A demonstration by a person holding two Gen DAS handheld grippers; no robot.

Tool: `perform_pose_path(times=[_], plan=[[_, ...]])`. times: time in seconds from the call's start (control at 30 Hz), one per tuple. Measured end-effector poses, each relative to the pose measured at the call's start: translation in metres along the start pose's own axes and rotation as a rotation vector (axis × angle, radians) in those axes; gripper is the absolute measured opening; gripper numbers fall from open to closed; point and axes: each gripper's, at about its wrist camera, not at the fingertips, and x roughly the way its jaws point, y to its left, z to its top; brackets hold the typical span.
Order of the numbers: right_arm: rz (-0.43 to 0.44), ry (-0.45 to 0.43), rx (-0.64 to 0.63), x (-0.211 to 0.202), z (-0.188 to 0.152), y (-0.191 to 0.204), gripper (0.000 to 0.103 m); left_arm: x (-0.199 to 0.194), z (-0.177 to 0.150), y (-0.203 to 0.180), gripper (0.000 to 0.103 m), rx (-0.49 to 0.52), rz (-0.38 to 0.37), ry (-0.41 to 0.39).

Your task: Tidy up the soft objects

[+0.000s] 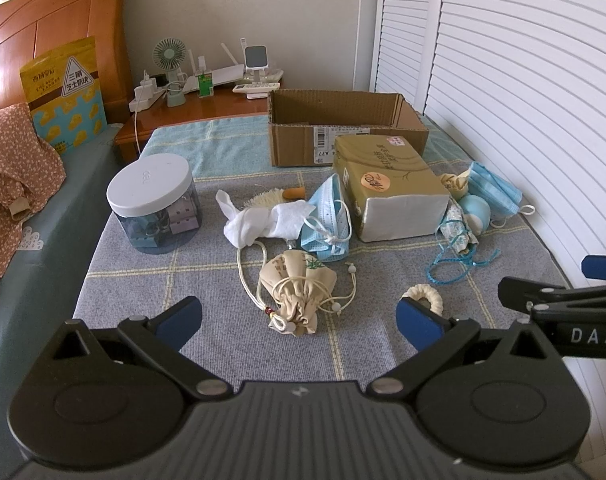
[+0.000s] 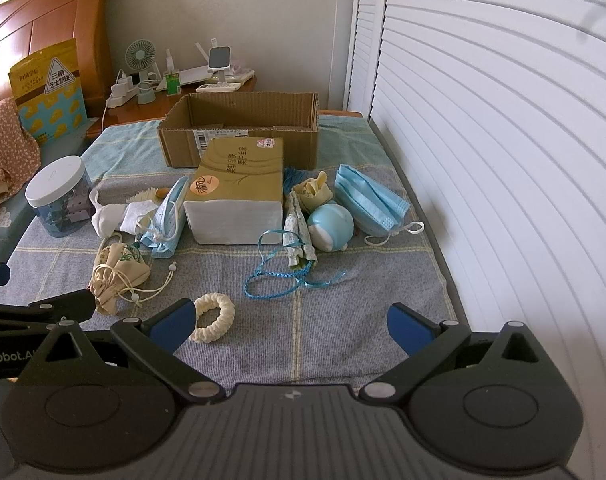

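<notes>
Surface: we see a grey-and-teal checked cloth [image 2: 343,332] spread over it, with all the soft things lying on top.
Cardboard box [image 2: 243,136]: it stands open at the far edge of the cloth; we cannot see its floor.
Tissue pack [image 2: 235,196]: it lies in the middle, just in front of the box.
Jar [image 1: 153,204]: it stands upright on our left, white lid on.
Face masks: one [image 2: 369,202] lies right of the pack, another [image 1: 327,220] touches its left side.
Drawstring pouch [image 1: 299,292]: it lies just ahead of our left tool.
Scrunchie [image 2: 215,318]: it rests just beside the right tool's left finger.
Left tool [image 1: 299,320]: we hold it released, jaws wide, above the cloth.
Right tool [image 2: 291,320]: we hold it released too, grasping nothing.
</notes>
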Motion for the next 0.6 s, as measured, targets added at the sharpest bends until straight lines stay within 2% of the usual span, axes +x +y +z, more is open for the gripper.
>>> perform_pose_path(times=[0.6], plan=[[-0.002, -0.008, -0.031, 0.0029, 0.0044, 0.0052, 0.103, 0.0073, 0.0045, 0.0018, 0.102, 0.017, 0.004, -0.003]])
